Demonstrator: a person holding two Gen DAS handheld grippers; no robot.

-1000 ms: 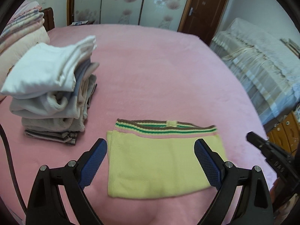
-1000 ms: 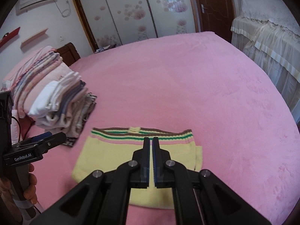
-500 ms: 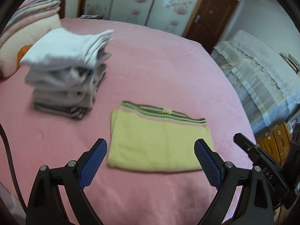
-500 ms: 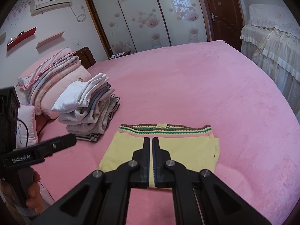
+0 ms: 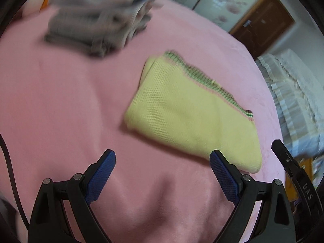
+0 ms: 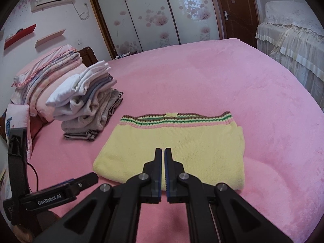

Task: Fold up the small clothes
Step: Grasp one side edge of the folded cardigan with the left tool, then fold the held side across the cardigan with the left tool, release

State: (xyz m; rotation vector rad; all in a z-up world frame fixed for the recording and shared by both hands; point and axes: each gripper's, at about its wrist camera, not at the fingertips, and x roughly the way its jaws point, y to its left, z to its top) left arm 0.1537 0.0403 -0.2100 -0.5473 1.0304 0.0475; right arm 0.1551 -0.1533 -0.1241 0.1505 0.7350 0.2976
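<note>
I see the folded yellow knit garment [image 6: 174,147] lying flat on the pink bed [image 6: 253,93], its striped waistband [image 6: 176,119] on the far side from my right wrist camera and its plain folded edge nearest me. On its right and beyond it, the pink blanket runs bare and wide up to the bed's far edge. On its left the room is tighter: a stack of folded clothes [image 6: 89,105] sits near the garment's far left corner, apart from it with a strip of blanket between.

My left claw [image 5: 162,174] is spread wide, both blue pads showing, holding nothing; it hangs over bare blanket, with its right finger [image 5: 222,178] overlapping the garment's near corner in view. I cannot tell whether it touches. That view is blurred, and the stack [image 5: 101,24] at its top is smeared. My right claw [image 6: 163,160] is pressed together, the two pads nearly meeting with only a thin slit, pinching nothing; it sits in front of the garment's near edge.

By count: one yellow garment, one stack of smaller clothes, one pile of folded bedding [image 6: 46,75] behind that stack by the headboard, two claws. Right of the bed stands a piece of furniture under a pale lace cover [image 6: 291,32].
</note>
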